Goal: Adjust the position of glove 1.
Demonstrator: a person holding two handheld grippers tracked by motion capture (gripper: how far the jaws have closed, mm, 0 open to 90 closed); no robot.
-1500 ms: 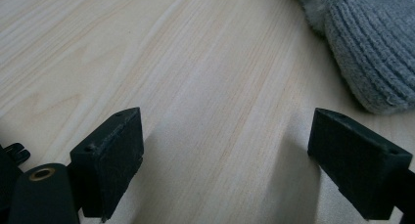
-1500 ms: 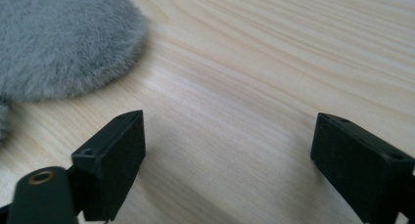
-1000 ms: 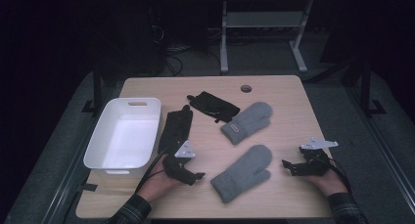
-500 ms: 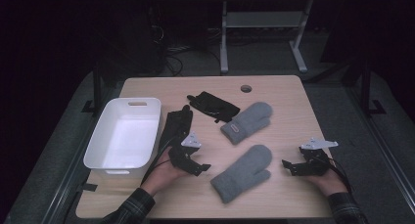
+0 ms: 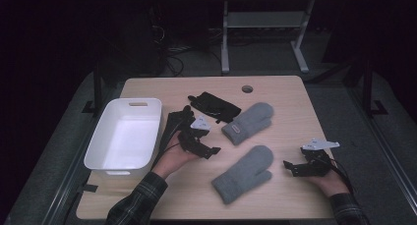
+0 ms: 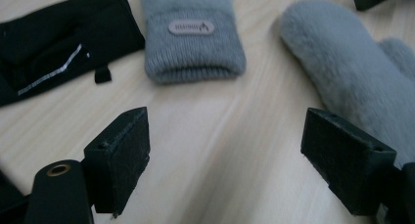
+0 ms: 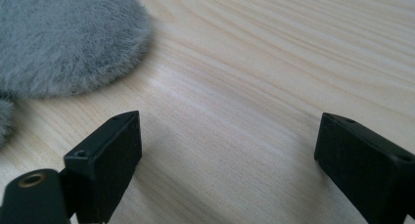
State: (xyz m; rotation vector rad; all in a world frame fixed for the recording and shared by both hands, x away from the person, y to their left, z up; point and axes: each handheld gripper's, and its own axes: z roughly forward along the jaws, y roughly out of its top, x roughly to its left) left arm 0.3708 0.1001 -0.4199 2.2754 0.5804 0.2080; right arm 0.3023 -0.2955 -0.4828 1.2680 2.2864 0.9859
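- Mittens first: two grey ones lie flat on the table. The near mitten sits at lower centre of the high view, the far mitten just above it, cuff toward the lower left.
- Left gripper hovers left of centre, held in the person's left hand, its claw spread wide and holding nothing.
- In the left gripper view, the jaws stand far apart over bare wood; the far mitten's cuff with its small label is at top centre, and the near mitten's fluffy body fills the upper right, close by the right-hand jaw.
- Right gripper rests low at the lower right of the high view, near the near mitten's tip, claw also wide and empty.
- In the right gripper view, grey fluff shows at upper left, clear of the jaws.
- Black gloves: one lies above centre beside the far mitten; another is just above the left gripper.
- White bin stands at the left of the table.
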